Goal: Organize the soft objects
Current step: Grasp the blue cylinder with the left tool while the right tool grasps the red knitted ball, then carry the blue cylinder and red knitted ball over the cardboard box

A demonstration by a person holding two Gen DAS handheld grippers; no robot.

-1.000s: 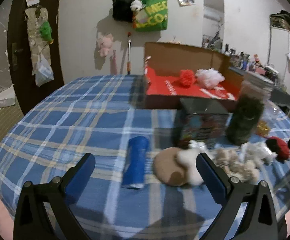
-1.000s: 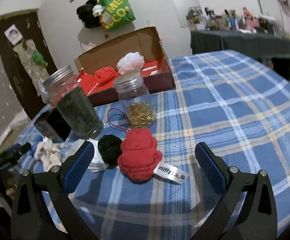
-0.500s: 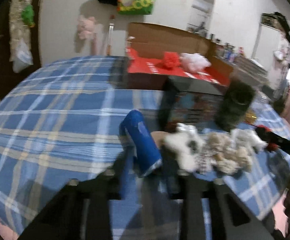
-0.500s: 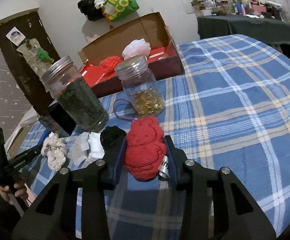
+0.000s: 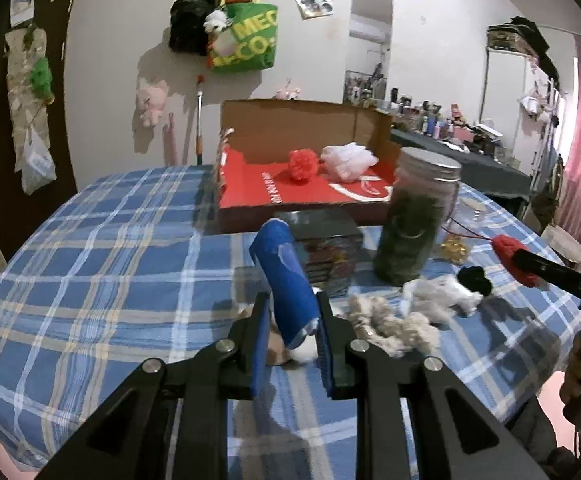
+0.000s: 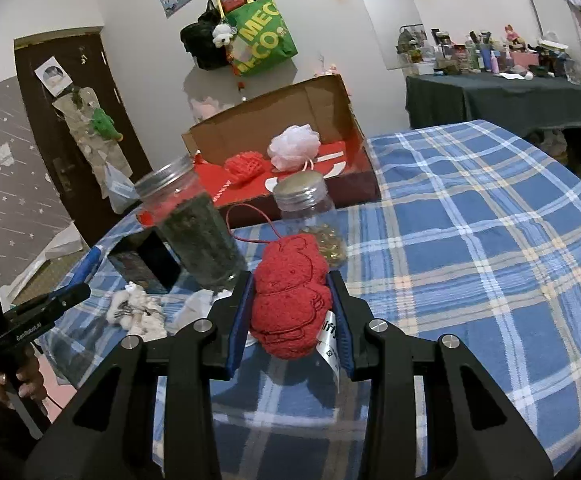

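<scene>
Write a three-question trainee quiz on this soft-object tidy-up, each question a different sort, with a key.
1. True or false: the left gripper has its jaws shut on the blue roll.
2. What does the right gripper hold? A) black pompom B) red knitted toy C) white bath pouf
3. Fill in: the red mesh pouf lies in the open ___.

Key: 1 true; 2 B; 3 cardboard box.

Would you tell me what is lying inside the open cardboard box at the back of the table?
Inside the cardboard box, on its red lining, lie a red mesh puff and a white mesh puff. The large jar hides the box's right corner.
</scene>
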